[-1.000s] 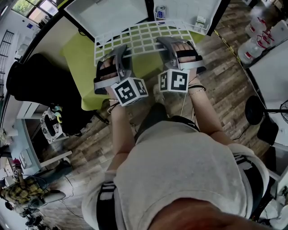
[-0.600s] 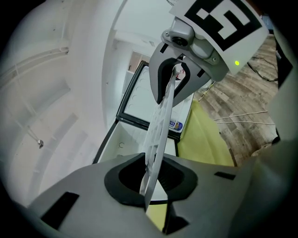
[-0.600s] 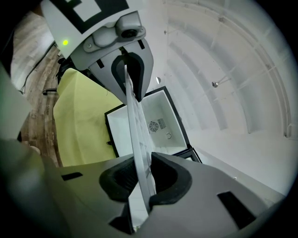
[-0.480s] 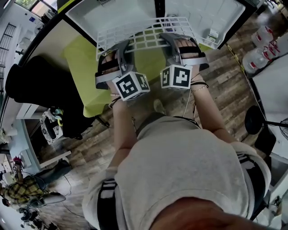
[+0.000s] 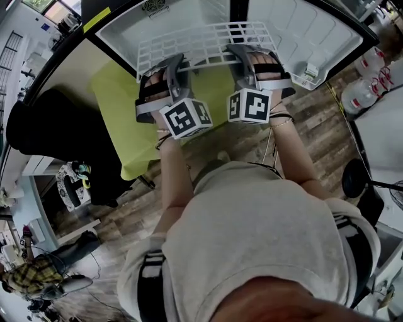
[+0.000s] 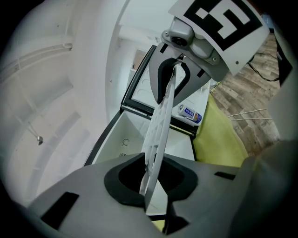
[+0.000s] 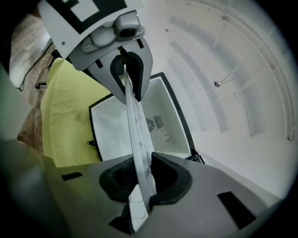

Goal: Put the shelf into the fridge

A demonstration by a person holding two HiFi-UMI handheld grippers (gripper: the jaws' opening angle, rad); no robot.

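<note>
The shelf [image 5: 200, 43] is a white wire grid, held level in front of the open fridge [image 5: 179, 16] with its white inside. My left gripper [image 5: 169, 64] is shut on the shelf's near left edge, my right gripper [image 5: 244, 55] on its near right edge. In the left gripper view the shelf [image 6: 160, 121] runs edge-on from my jaws up to the right gripper [image 6: 176, 76]. In the right gripper view the shelf [image 7: 135, 125] runs the same way up to the left gripper [image 7: 126, 69], with the fridge's back vent [image 7: 150, 124] behind.
The fridge door [image 5: 315, 34] stands open at the right and holds a small item [image 5: 311, 69]. A yellow-green table [image 5: 123, 107] sits below my hands. A black chair [image 5: 50, 126] is at the left, and large water bottles [image 5: 365, 78] and a black stand base [image 5: 356, 160] at the right.
Both grippers have carried the shelf forward, from above the yellow-green table to the fridge's opening. The grip on the shelf is unchanged.
</note>
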